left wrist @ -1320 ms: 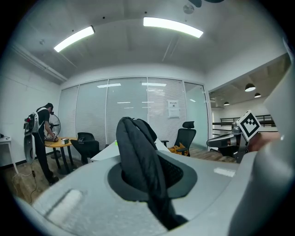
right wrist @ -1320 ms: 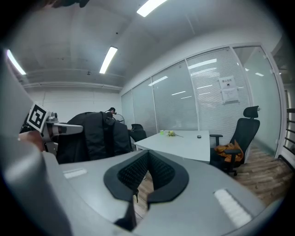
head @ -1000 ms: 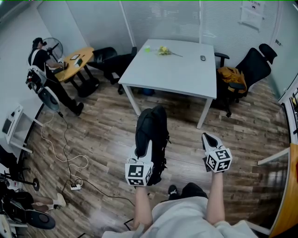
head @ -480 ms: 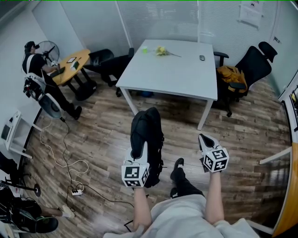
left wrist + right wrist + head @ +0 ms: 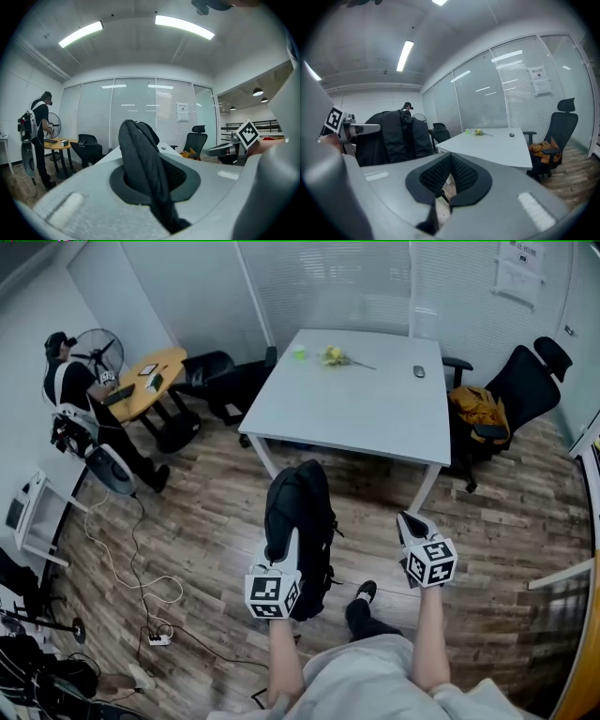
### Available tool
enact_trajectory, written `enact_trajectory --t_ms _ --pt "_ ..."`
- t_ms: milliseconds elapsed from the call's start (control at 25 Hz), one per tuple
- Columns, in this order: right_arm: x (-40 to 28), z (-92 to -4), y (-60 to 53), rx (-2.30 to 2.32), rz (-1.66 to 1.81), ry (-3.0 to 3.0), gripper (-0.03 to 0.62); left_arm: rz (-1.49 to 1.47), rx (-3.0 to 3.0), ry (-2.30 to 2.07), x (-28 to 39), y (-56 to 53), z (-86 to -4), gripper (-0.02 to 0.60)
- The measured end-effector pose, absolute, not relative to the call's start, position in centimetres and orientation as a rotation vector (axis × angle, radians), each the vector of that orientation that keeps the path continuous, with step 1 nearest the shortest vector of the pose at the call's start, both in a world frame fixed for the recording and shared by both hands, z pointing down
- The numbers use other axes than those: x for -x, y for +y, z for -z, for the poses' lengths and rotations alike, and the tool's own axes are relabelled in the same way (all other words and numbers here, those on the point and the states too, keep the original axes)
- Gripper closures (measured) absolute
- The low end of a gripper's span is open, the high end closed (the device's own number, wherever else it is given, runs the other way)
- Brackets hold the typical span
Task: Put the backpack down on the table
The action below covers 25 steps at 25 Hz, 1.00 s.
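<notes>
Lower centre of head view | backpack point(image 5: 302, 512) hangs above the floor, short of the table point(image 5: 356, 404) at upper centre | left gripper point(image 5: 284, 554) clamped on its strap | right gripper point(image 5: 411, 521), lower right, closed and empty | done: backpack lifted | left, as judged: reach table, set down, release

1. Paper notice point(image 5: 518, 277) on the glass wall point(image 5: 328, 287): its print shows only as faint grey lines, too small to read.
2. Left tool's marker cube point(image 5: 272, 594) and right tool's marker cube point(image 5: 431, 562): black-and-white square patterns, no letters or numbers.
3. No readable text in any view.
</notes>
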State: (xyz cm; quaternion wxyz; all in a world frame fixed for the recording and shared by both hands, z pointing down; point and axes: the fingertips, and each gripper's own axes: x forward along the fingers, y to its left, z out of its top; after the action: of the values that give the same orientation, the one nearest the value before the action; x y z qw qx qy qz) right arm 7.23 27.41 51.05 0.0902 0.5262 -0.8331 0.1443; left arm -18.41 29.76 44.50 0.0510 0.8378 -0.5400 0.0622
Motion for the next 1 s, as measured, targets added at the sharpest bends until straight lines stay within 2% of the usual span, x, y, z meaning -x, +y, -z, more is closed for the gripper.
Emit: enact_trajectory --t_ms 1000 --pt "-9.9 -51.8 8.3 -1.592 -0.469 -2.494 0.595 -0.211 -2.662 -1.59 14.3 10.6 -43.0 0.54"
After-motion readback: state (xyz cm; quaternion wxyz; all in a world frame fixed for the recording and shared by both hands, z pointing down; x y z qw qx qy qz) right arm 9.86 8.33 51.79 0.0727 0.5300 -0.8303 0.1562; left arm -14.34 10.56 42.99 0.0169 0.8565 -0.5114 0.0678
